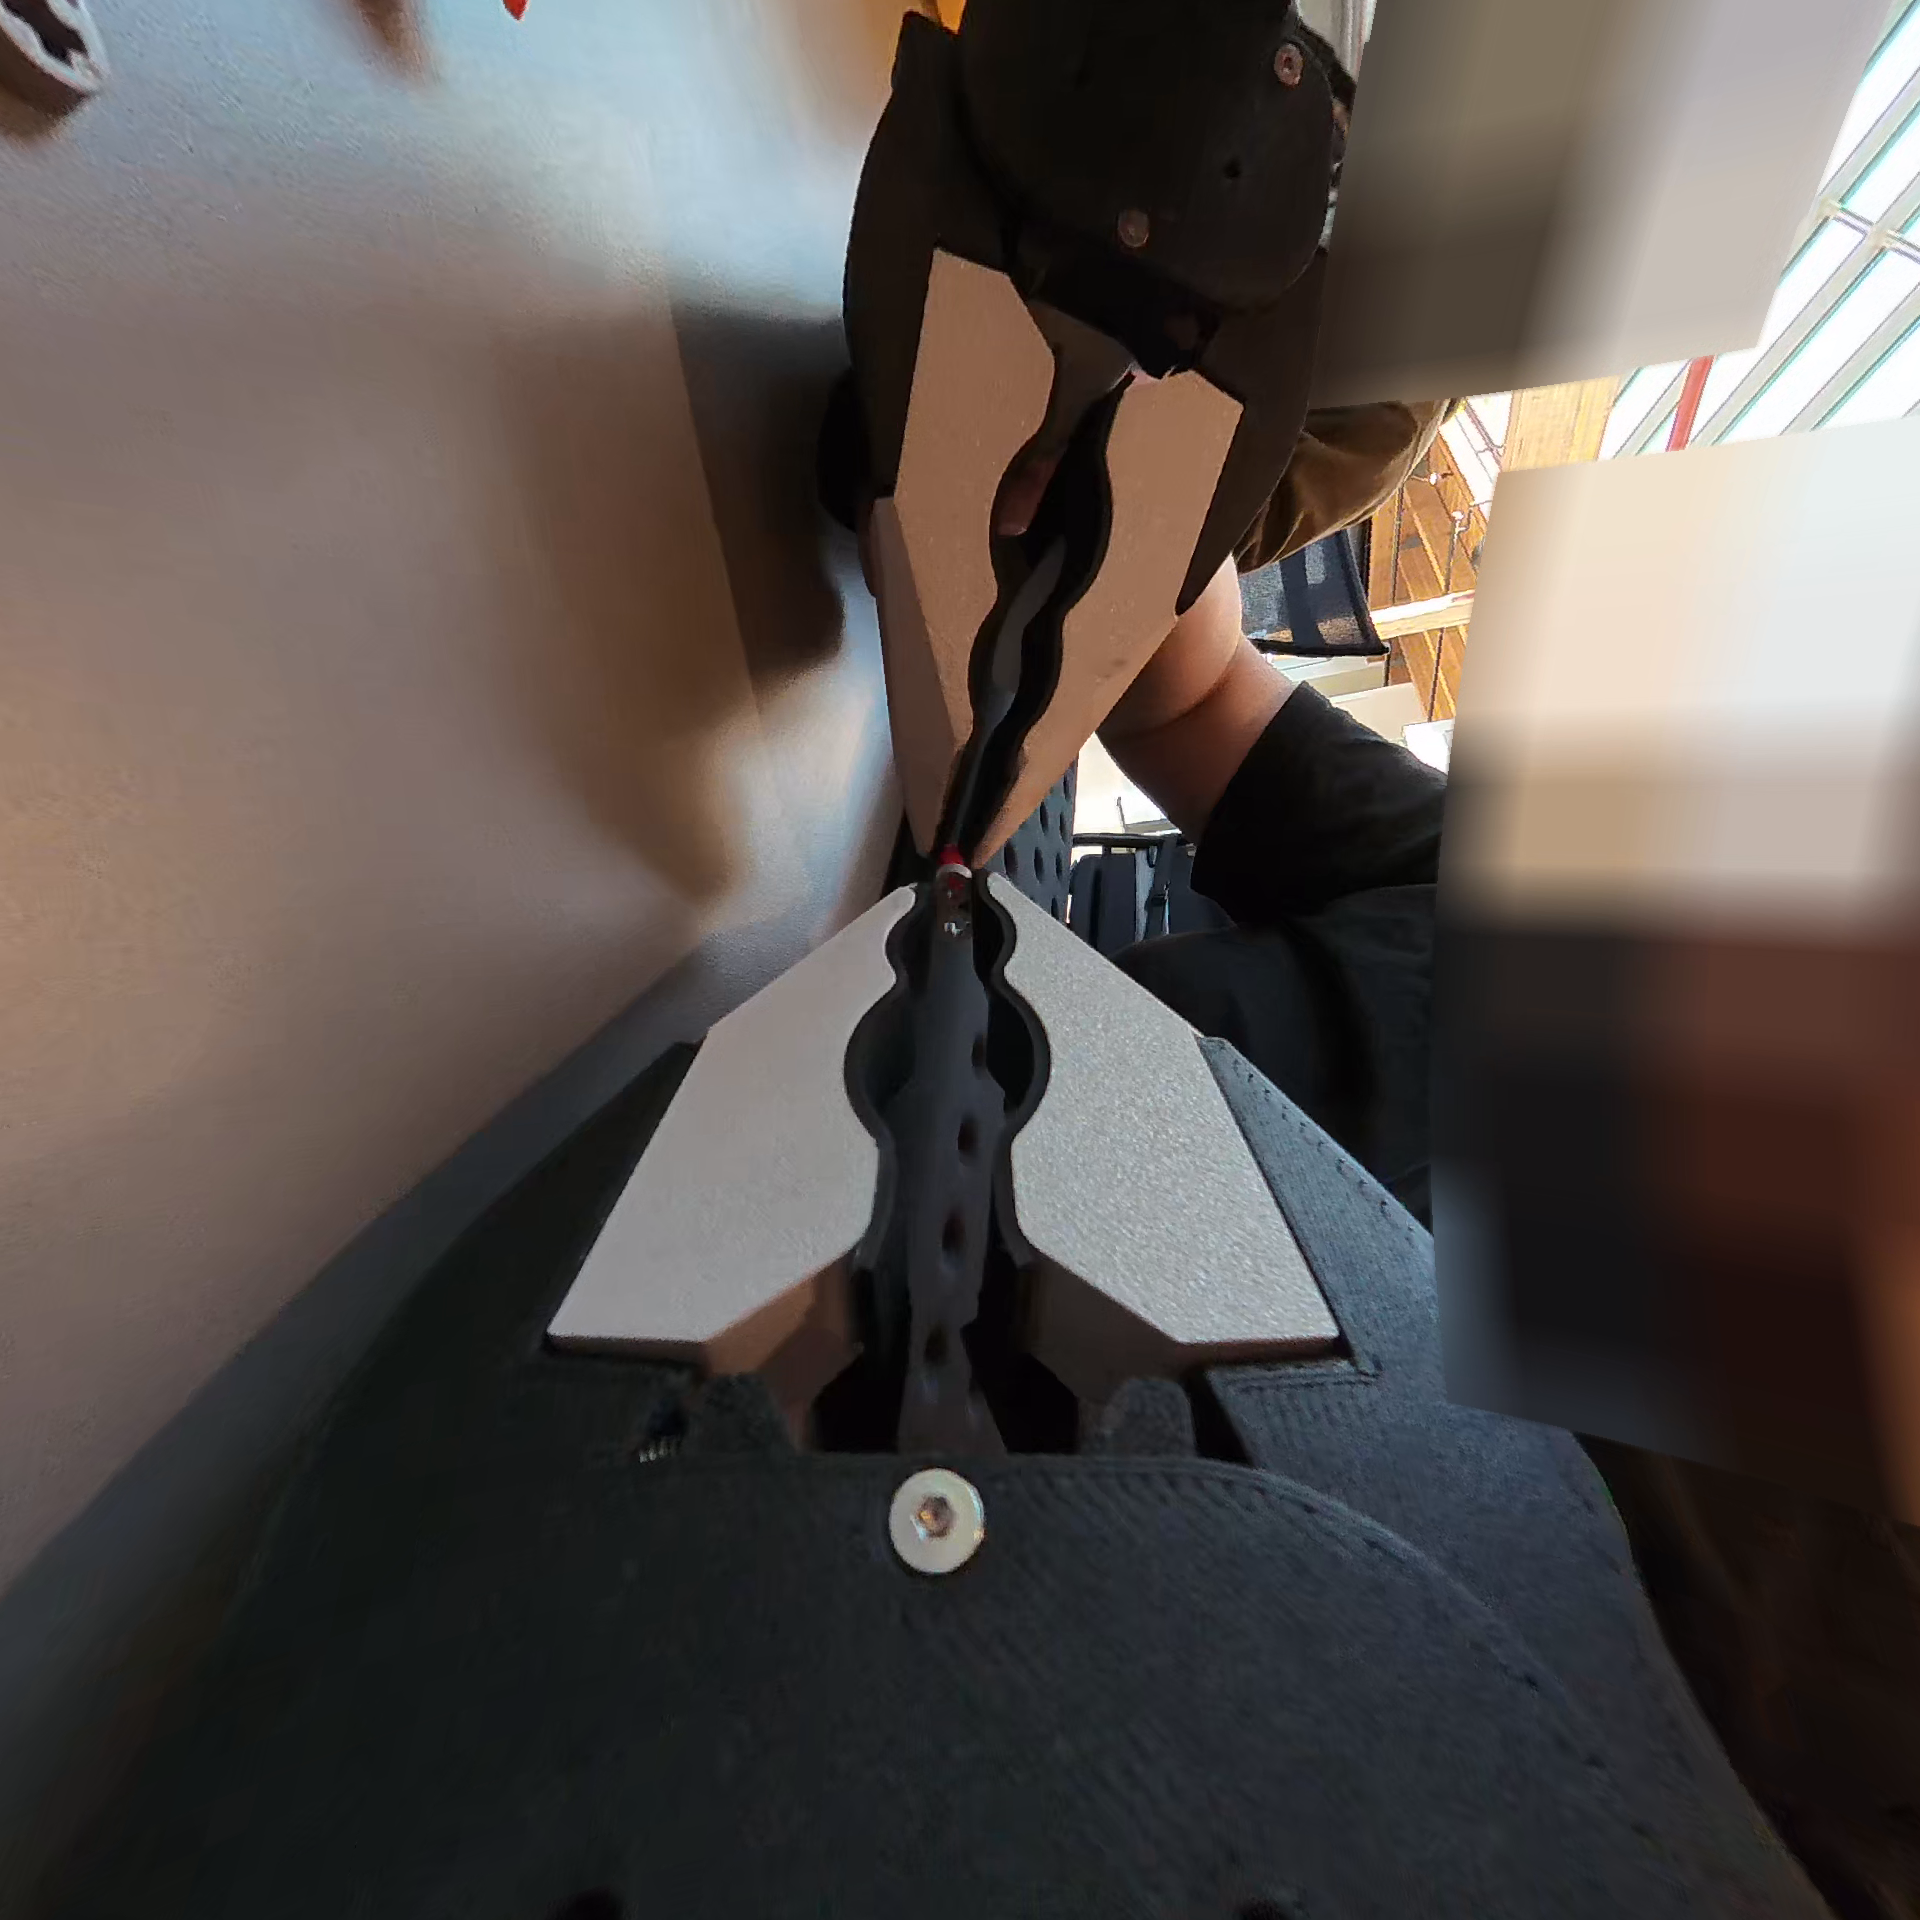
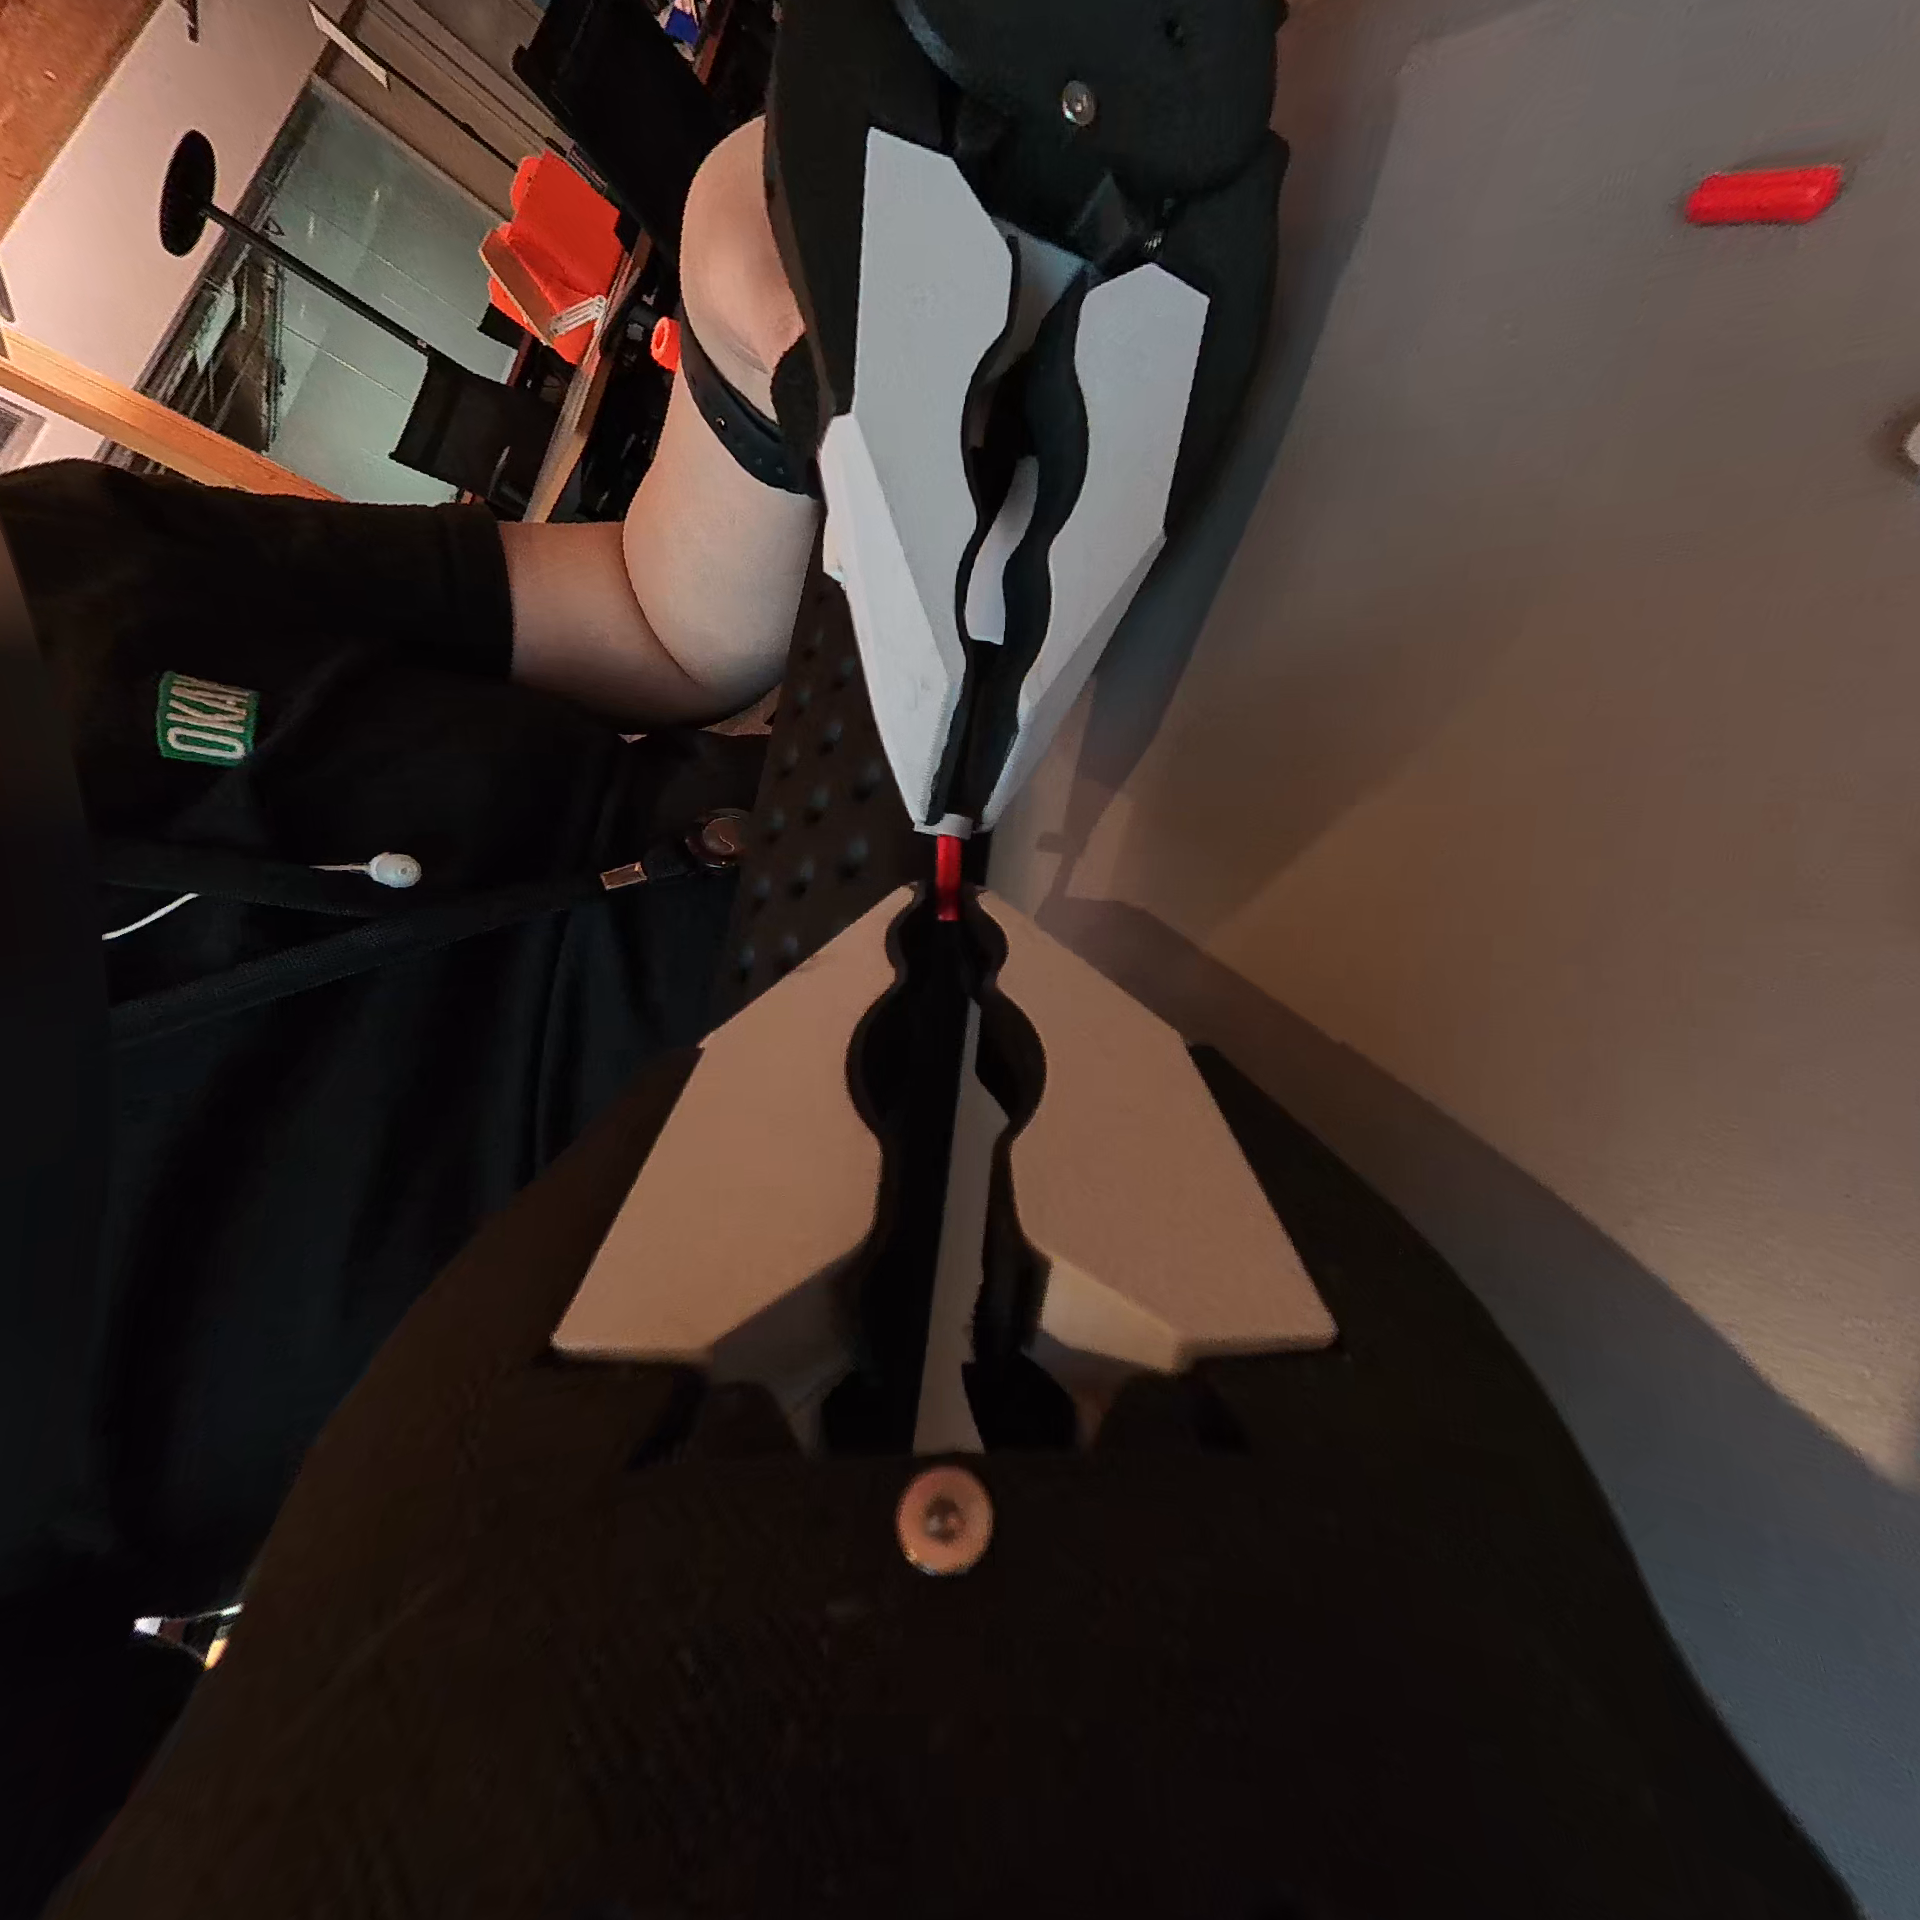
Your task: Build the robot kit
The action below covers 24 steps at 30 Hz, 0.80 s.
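Over a pale worktop [image 2: 1558,727] beside a cluttered office, the left gripper [image 1: 951,883] and right gripper [image 2: 945,899] meet tip to tip, both sets of jaws clamped together on a short red pin [image 2: 947,878] bridging them.

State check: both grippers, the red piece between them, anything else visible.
Left gripper: jaws shut, tips on the small red cylindrical piece.
Right gripper: jaws shut on the other end of the red piece.
Small red cylindrical piece: held in the air between the two tips, both ends gripped.
Flat red bar: lying alone on the pale surface, untouched.
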### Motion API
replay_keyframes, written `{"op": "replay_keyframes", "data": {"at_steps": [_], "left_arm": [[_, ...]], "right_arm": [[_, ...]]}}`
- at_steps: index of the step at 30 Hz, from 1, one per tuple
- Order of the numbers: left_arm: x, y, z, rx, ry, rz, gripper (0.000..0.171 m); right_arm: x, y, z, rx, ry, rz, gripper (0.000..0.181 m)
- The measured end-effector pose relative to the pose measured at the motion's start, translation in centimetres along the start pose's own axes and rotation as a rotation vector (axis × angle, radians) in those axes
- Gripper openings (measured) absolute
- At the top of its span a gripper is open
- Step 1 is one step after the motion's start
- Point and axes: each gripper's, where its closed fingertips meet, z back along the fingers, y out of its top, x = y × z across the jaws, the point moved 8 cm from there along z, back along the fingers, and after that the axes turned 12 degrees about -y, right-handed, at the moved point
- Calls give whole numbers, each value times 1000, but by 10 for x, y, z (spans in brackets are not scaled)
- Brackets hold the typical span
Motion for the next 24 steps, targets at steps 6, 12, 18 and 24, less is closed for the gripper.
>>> {"op": "replay_keyframes", "data": {"at_steps": [6,12,18,24], "left_arm": [[-2,1,1,10,15,18,5],[-6,1,1,11,34,43,5],[-7,1,0,0,42,46,5],[-6,1,0,-6,39,38,5]], "right_arm": [[1,0,-1,-5,-40,14,3],[1,-1,-3,-19,-94,48,3],[0,-1,-4,-32,-96,57,3],[-1,-1,-4,-36,-88,52,3]]}}
